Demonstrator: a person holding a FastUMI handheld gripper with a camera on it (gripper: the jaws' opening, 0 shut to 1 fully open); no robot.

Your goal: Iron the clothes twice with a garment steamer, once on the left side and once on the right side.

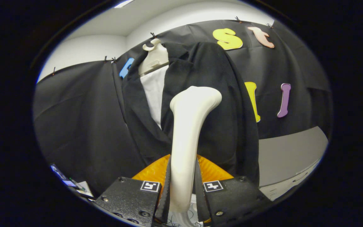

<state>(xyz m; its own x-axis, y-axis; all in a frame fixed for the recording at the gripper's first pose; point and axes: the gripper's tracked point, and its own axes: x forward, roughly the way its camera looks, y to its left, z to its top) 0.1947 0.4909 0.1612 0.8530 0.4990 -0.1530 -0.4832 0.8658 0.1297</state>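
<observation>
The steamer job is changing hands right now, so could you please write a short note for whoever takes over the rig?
Hand-held gripper: shut on the steamer, both fingers pressing its white handle.
Steamer: upright, its head up against the right front panel of the black jacket.
Jacket: hangs open on a white mannequin, white shirt showing between the lapels. An orange part sits just beyond the fingers.
Done: steamer picked up and brought to the jacket; passes completed cannot be told.
Left: confirm both the left and right passes get done.

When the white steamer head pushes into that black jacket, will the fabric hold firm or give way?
The hanging black jacket will probably give way: its soft folds suggest floppy cloth. It may swing, seemingly supported only from above. The gripper, shut on the smooth white plastic garment steamer, should hold that rigid handle steady.
</observation>
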